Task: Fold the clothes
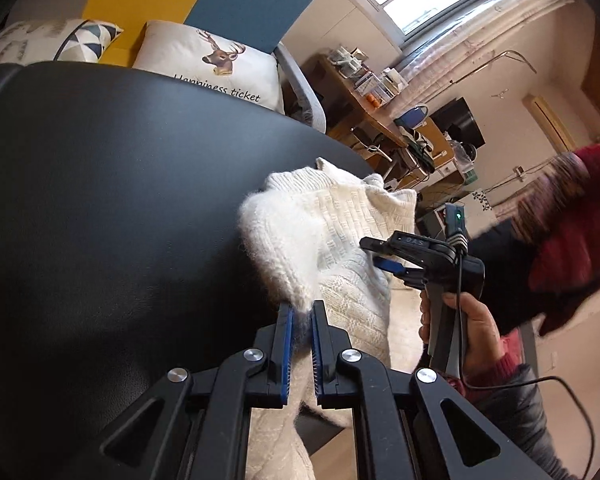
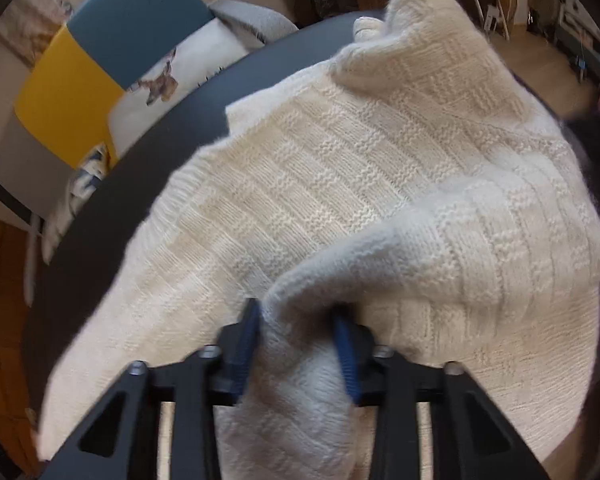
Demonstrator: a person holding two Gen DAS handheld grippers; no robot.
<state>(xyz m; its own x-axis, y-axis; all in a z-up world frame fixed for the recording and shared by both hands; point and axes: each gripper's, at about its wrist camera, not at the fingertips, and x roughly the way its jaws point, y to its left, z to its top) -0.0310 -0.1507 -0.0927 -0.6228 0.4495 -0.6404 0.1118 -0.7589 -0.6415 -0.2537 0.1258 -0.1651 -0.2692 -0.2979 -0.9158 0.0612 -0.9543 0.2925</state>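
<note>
Left claw (image 1: 301,312): blue ridged pads clenched on a fuzzy edge of the sweater (image 1: 332,232). Right claw (image 2: 298,328): pads clamped on a bunched fold. Sweater: cream wool, basket-weave knit, rumpled, draped over the edge of the matte black round desk (image 1: 120,200). Hand (image 1: 460,328) grips the right handle upright.
</note>
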